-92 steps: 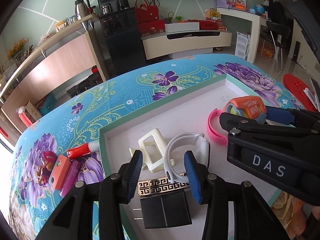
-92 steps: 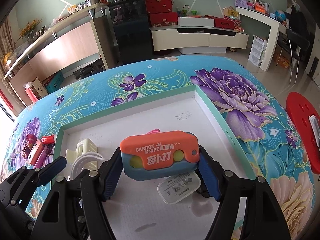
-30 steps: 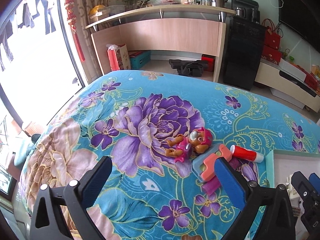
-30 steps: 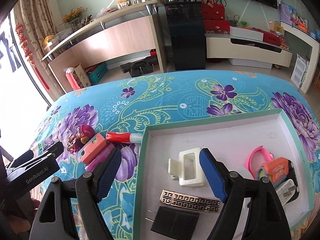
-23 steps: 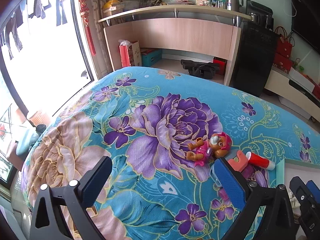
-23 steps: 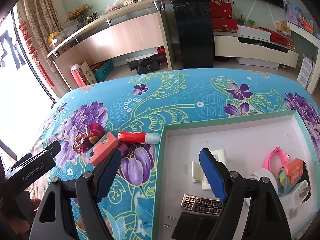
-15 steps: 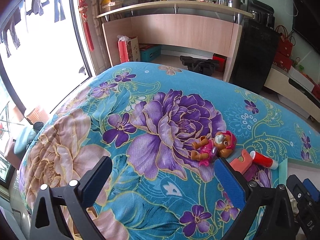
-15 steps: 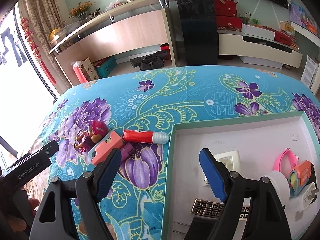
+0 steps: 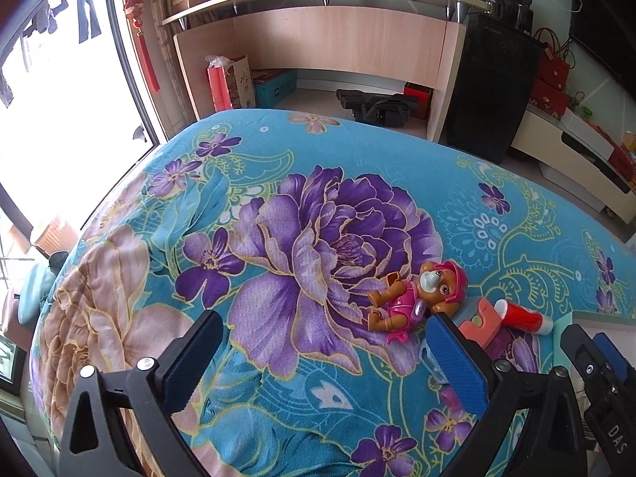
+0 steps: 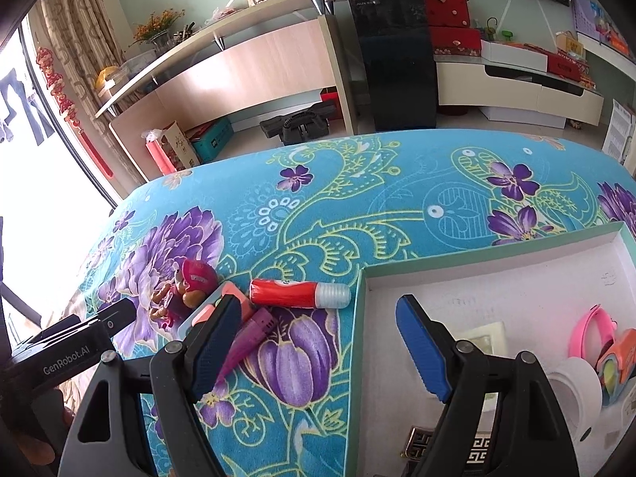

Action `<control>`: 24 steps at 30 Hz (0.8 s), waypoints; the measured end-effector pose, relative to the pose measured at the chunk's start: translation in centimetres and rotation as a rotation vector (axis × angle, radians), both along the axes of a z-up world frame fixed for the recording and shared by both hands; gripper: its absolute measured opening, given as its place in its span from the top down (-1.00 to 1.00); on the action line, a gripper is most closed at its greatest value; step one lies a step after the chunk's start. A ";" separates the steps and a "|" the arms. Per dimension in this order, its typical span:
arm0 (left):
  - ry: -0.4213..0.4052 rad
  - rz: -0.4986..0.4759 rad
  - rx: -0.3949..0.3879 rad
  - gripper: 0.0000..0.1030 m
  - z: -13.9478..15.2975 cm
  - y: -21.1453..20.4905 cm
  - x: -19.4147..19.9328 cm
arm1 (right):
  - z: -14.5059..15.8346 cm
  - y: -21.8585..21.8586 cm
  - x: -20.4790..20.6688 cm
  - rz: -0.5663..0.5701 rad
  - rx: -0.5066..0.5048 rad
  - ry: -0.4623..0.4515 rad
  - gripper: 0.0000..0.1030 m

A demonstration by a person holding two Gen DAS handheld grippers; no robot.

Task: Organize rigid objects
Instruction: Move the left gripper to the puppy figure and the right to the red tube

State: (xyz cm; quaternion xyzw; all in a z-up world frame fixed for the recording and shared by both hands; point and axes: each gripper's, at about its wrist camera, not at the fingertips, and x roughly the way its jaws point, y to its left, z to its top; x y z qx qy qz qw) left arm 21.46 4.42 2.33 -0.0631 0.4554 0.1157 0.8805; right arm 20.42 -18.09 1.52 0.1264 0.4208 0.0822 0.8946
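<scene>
Left claw (image 9: 322,357) spread wide, empty, above the floral blanket (image 9: 318,206). Right claw (image 10: 318,342) likewise spread and empty, straddling the tray's (image 10: 353,342) left rim. Just beyond the right claw's left finger (image 10: 212,344): a purple pointed piece (image 10: 248,338) and a salmon-pink block (image 10: 222,298), touching. Next to these, a red tube (image 10: 296,293) with a clear cap, lying flat on the blanket just outside the tray. Further left, a pink-helmeted pup figure (image 9: 417,294) on its back. In the tray: cream clip (image 10: 483,338), white ring (image 10: 576,383), pink band (image 10: 586,330), orange-blue knife toy (image 10: 616,357).
</scene>
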 end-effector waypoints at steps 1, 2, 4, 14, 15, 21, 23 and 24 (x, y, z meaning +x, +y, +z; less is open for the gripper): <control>-0.007 -0.001 -0.016 -1.00 -0.2 0.2 0.1 | 0.0 0.1 0.1 -0.001 -0.002 -0.002 -0.57; -0.006 0.000 -0.031 -1.00 -0.4 0.4 0.2 | 0.1 0.1 0.3 -0.003 0.002 -0.004 -0.57; 0.005 0.005 -0.051 -1.00 -0.9 0.7 0.6 | 0.1 0.0 0.5 -0.008 0.017 -0.008 -0.57; -0.030 -0.036 -0.139 -1.00 -1.3 0.9 2.8 | -0.1 1.0 1.6 0.003 -0.003 -0.007 -0.54; -0.030 -0.034 -0.141 -1.00 -1.4 0.9 2.9 | -0.2 1.4 1.7 0.012 -0.009 -0.005 -0.54; -0.002 0.004 -0.176 -1.00 -2.6 1.6 3.8 | -0.9 3.1 2.2 0.043 -0.048 0.013 -0.53; 0.001 0.019 -0.181 -1.00 -2.9 2.0 3.9 | -1.2 3.4 2.3 0.053 -0.052 0.021 -0.53; 0.005 0.026 -0.185 -1.00 -3.1 2.1 4.0 | -1.2 3.7 2.3 0.056 -0.062 0.021 -0.53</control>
